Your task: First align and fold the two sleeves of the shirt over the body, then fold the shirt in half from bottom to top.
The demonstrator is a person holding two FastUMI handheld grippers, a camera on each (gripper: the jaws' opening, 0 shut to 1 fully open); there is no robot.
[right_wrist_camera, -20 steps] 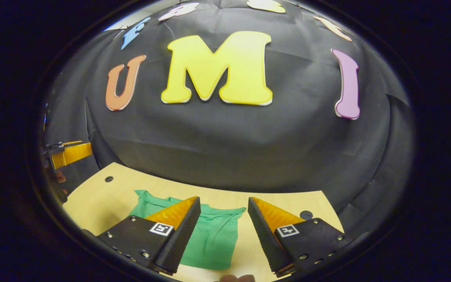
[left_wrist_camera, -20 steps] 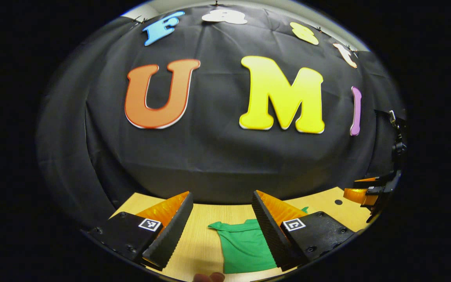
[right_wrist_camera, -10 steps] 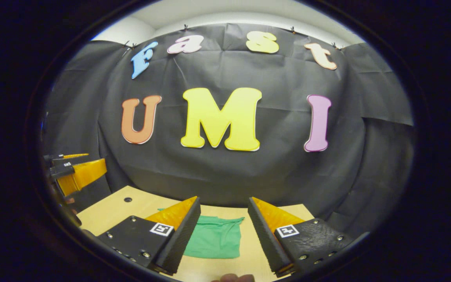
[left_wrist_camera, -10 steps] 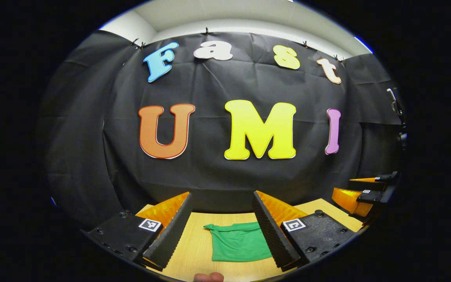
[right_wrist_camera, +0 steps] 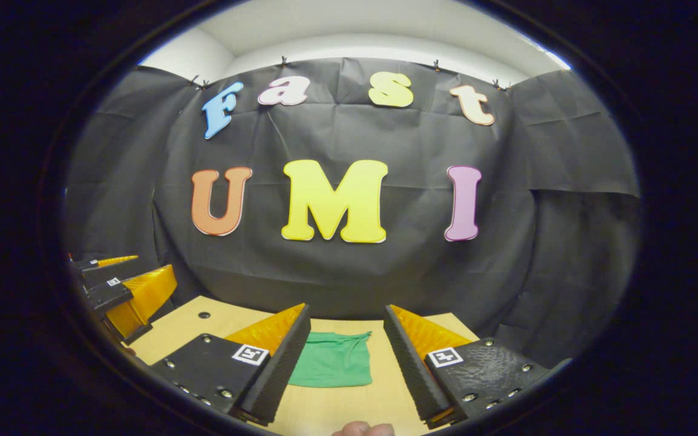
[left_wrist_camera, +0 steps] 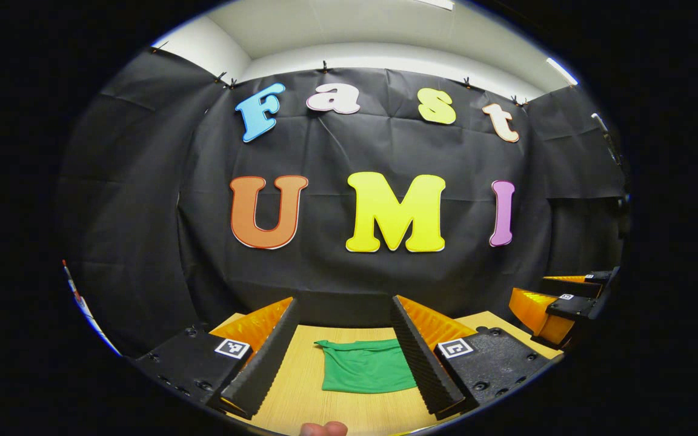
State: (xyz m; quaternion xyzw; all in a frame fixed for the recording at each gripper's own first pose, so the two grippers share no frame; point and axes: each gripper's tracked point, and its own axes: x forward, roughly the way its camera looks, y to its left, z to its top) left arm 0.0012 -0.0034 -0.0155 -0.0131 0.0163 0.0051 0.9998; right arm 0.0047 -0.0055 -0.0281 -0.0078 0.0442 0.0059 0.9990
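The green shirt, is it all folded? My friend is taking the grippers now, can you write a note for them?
Left gripper: open, holding nothing, up off the table.
Right gripper: open, holding nothing, also raised.
Green shirt: lies on the table as a compact folded rectangle, no sleeves sticking out.
Done: sleeves and bottom-to-top fold look finished.
Left: probably nothing; just check the edges line up.

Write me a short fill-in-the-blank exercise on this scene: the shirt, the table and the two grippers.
1. The folded shirt is ____ in colour.
2. It lies on a ____ table.
3. The fingers of the left gripper stand ____, with nothing between them.
4. The right gripper holds ____.

Missing words: green; wooden; open; nothing
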